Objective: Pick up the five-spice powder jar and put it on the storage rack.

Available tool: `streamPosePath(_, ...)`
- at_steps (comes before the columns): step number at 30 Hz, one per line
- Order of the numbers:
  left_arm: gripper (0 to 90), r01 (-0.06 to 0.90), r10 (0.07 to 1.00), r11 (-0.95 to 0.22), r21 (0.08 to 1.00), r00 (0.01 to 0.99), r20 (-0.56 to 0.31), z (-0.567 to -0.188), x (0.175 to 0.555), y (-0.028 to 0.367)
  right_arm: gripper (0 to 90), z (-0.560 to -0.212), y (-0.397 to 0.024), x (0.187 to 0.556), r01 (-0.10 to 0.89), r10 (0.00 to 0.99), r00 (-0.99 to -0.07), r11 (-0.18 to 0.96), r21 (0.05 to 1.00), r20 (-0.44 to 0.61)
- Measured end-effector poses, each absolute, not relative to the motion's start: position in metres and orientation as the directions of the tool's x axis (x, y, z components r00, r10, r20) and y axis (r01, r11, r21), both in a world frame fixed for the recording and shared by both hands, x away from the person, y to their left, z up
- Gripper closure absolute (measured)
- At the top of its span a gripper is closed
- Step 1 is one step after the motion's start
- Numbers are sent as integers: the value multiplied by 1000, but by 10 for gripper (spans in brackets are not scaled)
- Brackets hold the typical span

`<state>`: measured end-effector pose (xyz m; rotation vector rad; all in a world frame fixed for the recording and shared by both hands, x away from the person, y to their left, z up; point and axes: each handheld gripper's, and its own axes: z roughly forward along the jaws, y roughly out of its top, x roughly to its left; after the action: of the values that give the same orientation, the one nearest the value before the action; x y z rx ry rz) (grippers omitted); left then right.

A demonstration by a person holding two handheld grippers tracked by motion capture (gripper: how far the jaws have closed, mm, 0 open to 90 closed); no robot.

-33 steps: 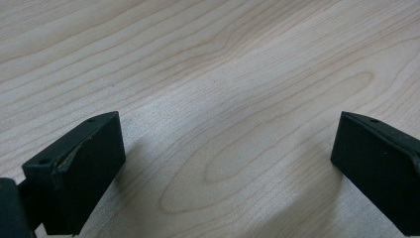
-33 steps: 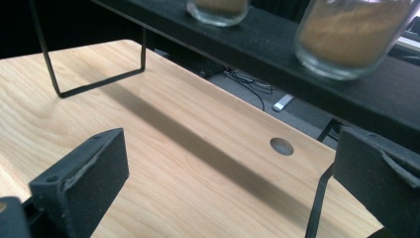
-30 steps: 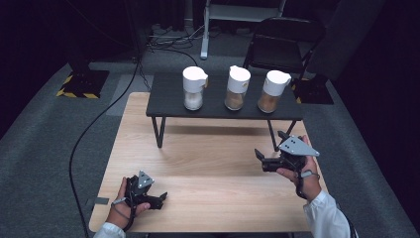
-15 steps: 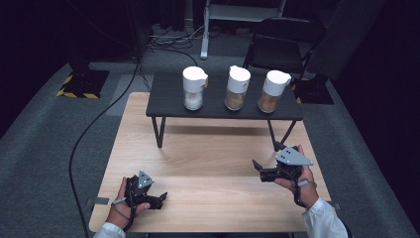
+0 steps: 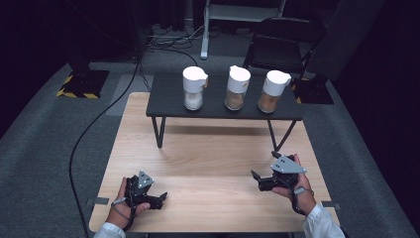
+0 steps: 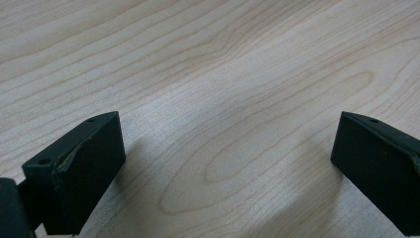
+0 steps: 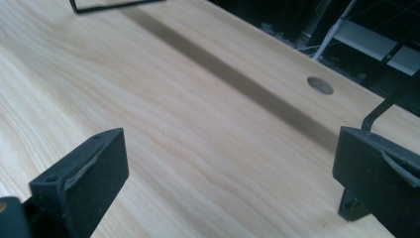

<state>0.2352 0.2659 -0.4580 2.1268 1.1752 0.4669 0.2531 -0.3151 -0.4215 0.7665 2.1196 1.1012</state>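
Jars: three white-lidded jars stand in a row on the small black table (image 5: 168, 101) at the far side of the wooden table (image 5: 213, 148), well apart from both grippers.
Left jar (image 5: 193, 88): holds a pale, whitish filling; upright, toward the left end of the black table.
Middle jar (image 5: 237, 88): holds a brownish filling; upright, between the other two.
Right jar (image 5: 273, 91): holds a tan filling; upright, near the right end of the black table.
Left gripper (image 5: 159, 198): held in the person's left hand (image 5: 124, 206) low over the near left part of the wooden table, jaws pointing right; in the left gripper view the two black jaws stand wide apart with bare wood grain between them, gripping nothing.
Right gripper (image 5: 256, 177): held in the person's right hand (image 5: 297, 191) over the near right part of the wooden table, jaws pointing left, grey three-cornered plate on top; in the right gripper view the jaws are spread wide over bare wood, with nothing between them.
Chair (image 5: 282, 47): dark, stands on the floor behind the black table.
Cable (image 5: 89, 134): black, runs across the grey floor left of the wooden table.
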Motion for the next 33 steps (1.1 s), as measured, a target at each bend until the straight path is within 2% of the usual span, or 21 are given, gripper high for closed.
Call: streamPosePath(33,2,613,847,-381,692,532,-5,-458,235,266,4,-461,-338,234,325,710,-640,596,734,-293)
